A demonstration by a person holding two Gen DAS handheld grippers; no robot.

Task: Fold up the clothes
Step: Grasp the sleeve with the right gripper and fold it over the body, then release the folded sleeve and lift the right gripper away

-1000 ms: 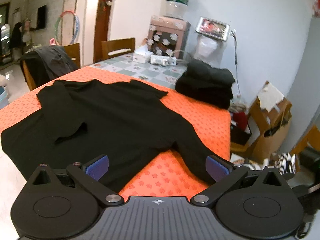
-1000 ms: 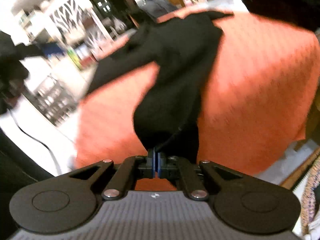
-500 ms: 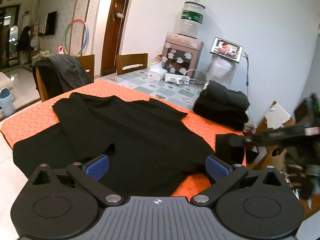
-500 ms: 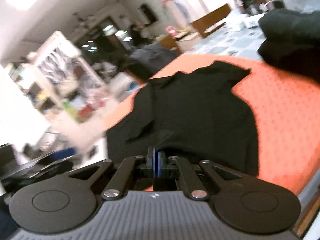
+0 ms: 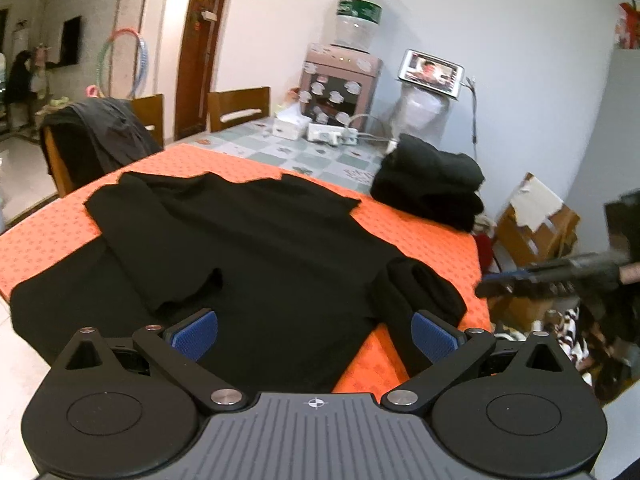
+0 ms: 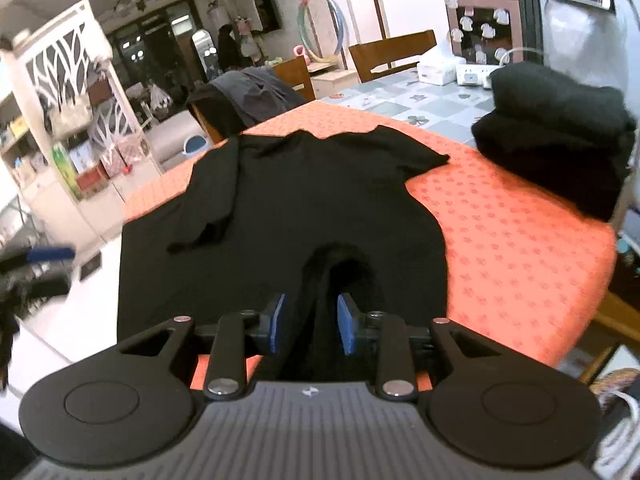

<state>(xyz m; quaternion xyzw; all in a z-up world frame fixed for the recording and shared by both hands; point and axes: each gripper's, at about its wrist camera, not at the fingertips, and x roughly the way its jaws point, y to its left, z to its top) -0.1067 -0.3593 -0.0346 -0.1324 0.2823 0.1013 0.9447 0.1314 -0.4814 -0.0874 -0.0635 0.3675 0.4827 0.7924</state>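
Lying flat on the orange tablecloth [image 6: 520,240], the black long-sleeved top [image 6: 300,200] runs 6 to 12 o'clock, collar far, its sleeve between the right gripper's [image 6: 310,322] opening jaws; left gripper [image 5: 314,336] wide open, empty.

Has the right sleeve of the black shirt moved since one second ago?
Yes. The right sleeve lay stretched over the orange tablecloth toward its edge; now it is folded back inward onto the shirt body.
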